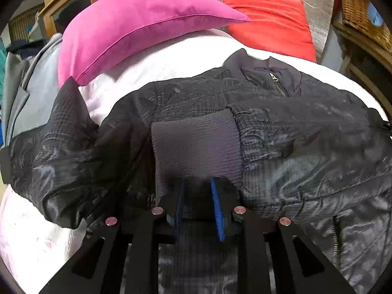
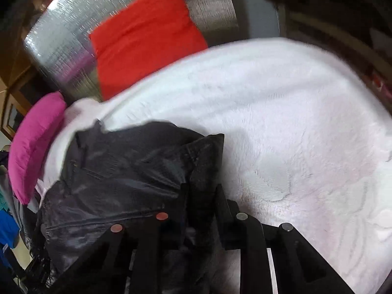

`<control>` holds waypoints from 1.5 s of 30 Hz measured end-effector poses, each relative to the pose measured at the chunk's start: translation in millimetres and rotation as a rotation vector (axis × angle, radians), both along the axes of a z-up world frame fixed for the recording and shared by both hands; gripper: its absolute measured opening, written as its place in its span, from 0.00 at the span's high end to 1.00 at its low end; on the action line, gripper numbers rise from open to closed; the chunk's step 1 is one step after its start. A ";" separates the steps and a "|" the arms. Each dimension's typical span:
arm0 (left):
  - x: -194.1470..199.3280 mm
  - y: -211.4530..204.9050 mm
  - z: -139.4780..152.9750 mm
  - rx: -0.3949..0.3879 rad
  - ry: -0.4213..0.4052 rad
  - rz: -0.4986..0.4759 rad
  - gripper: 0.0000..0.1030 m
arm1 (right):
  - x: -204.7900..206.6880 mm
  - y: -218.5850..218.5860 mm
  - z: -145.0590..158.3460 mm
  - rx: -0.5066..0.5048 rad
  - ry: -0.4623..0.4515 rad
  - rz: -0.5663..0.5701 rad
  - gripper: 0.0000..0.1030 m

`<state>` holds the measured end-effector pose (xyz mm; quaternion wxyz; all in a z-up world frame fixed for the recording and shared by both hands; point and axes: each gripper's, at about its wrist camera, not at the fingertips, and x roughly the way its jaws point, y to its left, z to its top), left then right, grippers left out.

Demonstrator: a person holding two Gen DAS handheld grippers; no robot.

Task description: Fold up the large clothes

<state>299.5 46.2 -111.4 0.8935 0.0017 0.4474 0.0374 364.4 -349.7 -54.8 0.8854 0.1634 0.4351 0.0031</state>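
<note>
A dark shiny quilted jacket (image 1: pixel 281 127) lies on a white fluffy blanket (image 1: pixel 171 58), collar and zip at the far side. One sleeve is folded across its front, and its ribbed knit cuff (image 1: pixel 196 147) lies just ahead of my left gripper (image 1: pixel 198 196). The left jaws with blue pads stand apart around the cuff's near edge, not closed on it. In the right wrist view the jacket (image 2: pixel 122 171) is bunched at the left, and my right gripper (image 2: pixel 201 196) is shut on a raised fold of it.
A pink cushion (image 1: pixel 127 29) and a red cushion (image 1: pixel 269 17) lean at the back against a silver quilted backrest (image 2: pixel 61 41). Grey clothing (image 1: pixel 29 93) lies at the left. Wooden furniture and a wicker basket (image 1: pixel 362 17) stand around. The white blanket (image 2: pixel 294 122) spreads to the right.
</note>
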 end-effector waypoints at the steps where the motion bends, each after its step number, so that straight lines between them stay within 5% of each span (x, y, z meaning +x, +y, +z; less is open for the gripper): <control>1: -3.6 1.2 5.4 -0.010 -0.013 0.006 0.78 | -12.9 2.7 11.4 -0.021 -0.027 0.010 0.76; 5: -16.1 11.3 27.3 -0.080 -0.097 0.038 0.74 | -61.3 33.9 36.9 0.012 -0.118 0.109 0.67; 6: -16.1 11.4 30.0 -0.092 -0.110 0.044 0.66 | -70.9 40.5 38.2 0.010 -0.139 0.115 0.62; 8: -14.9 7.7 28.1 -0.096 -0.117 0.047 0.52 | -85.4 49.2 33.2 -0.011 -0.162 0.103 0.22; 9: -12.0 5.0 22.3 -0.091 -0.094 0.040 0.49 | -84.6 53.4 24.8 -0.026 -0.149 0.110 0.18; 11: 2.8 -2.6 -2.3 -0.069 0.043 0.010 0.48 | -68.6 57.3 -7.6 -0.054 0.015 0.115 0.20; 12: 3.2 -4.2 -5.0 -0.059 0.030 0.002 0.45 | -64.8 51.9 -22.6 -0.040 0.085 0.092 0.20; 16: -5.2 -0.8 12.5 -0.065 0.011 0.004 0.46 | -79.7 35.9 -10.6 0.023 0.042 0.008 0.22; 22: -31.7 26.6 34.2 -0.137 -0.061 0.046 0.46 | -104.3 62.4 21.2 -0.037 -0.137 0.082 0.21; 26: -65.5 64.7 47.1 -0.205 -0.094 0.090 0.45 | -89.0 75.2 -21.5 -0.037 0.092 0.118 0.13; 33: -109.5 177.9 56.9 -0.282 -0.163 0.253 0.32 | -163.6 88.7 26.4 -0.016 -0.172 0.062 0.13; 38: -123.2 291.3 36.6 -0.433 -0.202 0.506 0.31 | -220.6 116.6 19.6 -0.040 -0.308 0.129 0.13; 45: -103.6 396.3 -12.6 -0.581 -0.185 0.762 0.31 | -225.3 129.0 -10.9 -0.043 -0.270 0.127 0.13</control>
